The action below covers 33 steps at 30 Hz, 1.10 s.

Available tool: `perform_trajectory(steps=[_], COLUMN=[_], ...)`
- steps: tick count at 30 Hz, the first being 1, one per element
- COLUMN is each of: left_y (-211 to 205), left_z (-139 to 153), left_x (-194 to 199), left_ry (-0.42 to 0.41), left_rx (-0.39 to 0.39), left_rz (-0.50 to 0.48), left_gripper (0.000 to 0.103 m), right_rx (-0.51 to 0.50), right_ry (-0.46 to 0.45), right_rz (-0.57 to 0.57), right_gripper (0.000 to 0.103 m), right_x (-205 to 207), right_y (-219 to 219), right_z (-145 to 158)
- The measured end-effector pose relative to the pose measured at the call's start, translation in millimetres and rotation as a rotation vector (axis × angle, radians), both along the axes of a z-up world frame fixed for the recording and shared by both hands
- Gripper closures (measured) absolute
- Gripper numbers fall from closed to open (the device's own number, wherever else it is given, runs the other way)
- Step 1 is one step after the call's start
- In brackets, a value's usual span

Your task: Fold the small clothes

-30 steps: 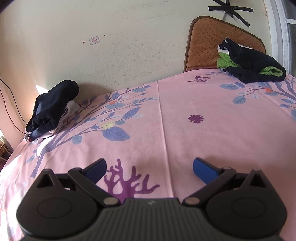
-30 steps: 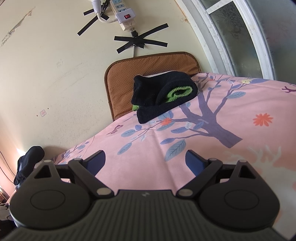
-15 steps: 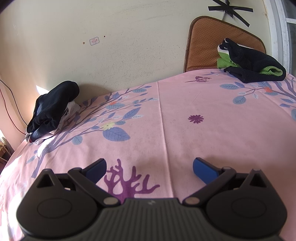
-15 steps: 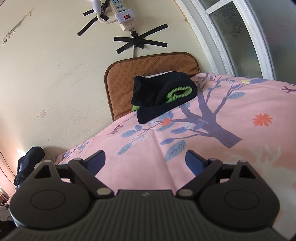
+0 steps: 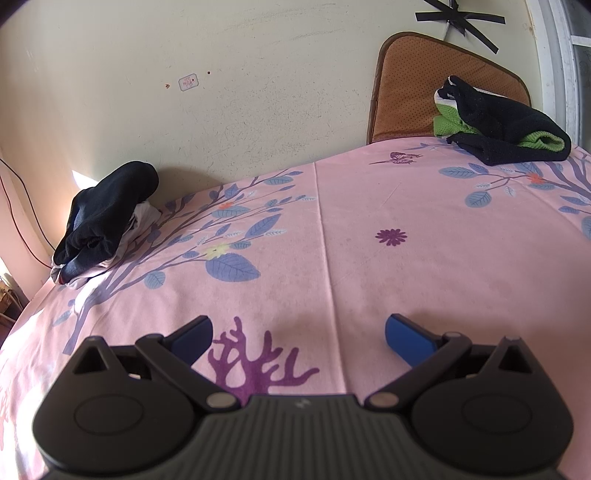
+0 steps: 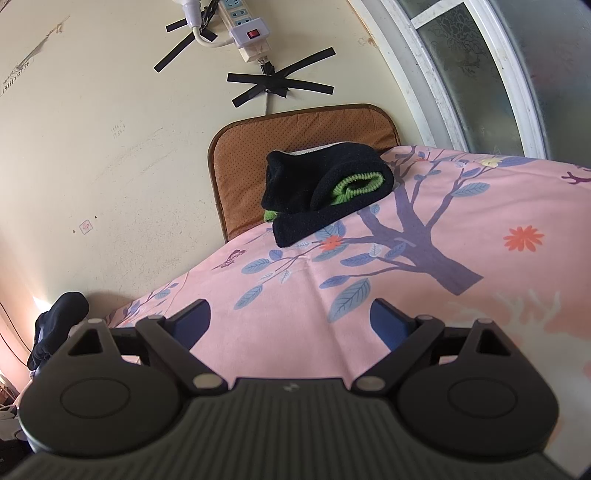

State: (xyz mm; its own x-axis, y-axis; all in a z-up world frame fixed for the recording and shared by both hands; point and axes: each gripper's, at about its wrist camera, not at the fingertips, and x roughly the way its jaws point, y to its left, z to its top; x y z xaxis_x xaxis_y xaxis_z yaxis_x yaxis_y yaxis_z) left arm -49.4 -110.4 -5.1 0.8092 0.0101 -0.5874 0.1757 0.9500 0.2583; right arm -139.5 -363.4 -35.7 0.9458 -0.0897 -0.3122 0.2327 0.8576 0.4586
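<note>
A pile of black and white clothes (image 5: 105, 218) lies at the far left of the pink floral sheet (image 5: 369, 266), against the wall; it also shows in the right wrist view (image 6: 55, 326). A folded black and green stack (image 5: 506, 127) sits at the far right on a brown cushion (image 5: 406, 85); the right wrist view shows the stack (image 6: 325, 190) too. My left gripper (image 5: 298, 334) is open and empty above the sheet's middle front. My right gripper (image 6: 290, 319) is open and empty, apart from both piles.
A cream wall runs behind the bed. A white power strip (image 6: 243, 27) and taped cable hang on it above the cushion (image 6: 258, 147). A window frame (image 6: 461, 74) stands at the right. A thin cord (image 5: 22, 206) hangs at the far left.
</note>
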Motion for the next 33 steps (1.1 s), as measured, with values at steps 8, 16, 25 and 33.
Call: perform_trajectory(steps=[8, 16, 25, 33], left_y=[0.1, -0.3, -0.8, 0.0], left_z=[0.1, -0.5, 0.2, -0.2], left_x=[0.2, -0.3, -0.3, 0.2], left_ry=[-0.001, -0.001, -0.01, -0.002], left_rx=[0.001, 0.001, 0.015, 0.003], left_rz=[0.0, 0.0, 0.003, 0.004], left_gripper=[0.0, 0.0, 0.0, 0.0], right_rx=[0.0, 0.001, 0.014, 0.005], right_ry=[0.0, -0.001, -0.013, -0.006], right_rz=[0.0, 0.0, 0.003, 0.0], right_gripper=[0.008, 0.008, 0.008, 0.008], right_x=[-0.1, -0.4, -1.0, -0.5], right_y=[-0.1, 0.2, -1.9, -0.8], right_z=[-0.1, 0.0, 0.3, 0.0])
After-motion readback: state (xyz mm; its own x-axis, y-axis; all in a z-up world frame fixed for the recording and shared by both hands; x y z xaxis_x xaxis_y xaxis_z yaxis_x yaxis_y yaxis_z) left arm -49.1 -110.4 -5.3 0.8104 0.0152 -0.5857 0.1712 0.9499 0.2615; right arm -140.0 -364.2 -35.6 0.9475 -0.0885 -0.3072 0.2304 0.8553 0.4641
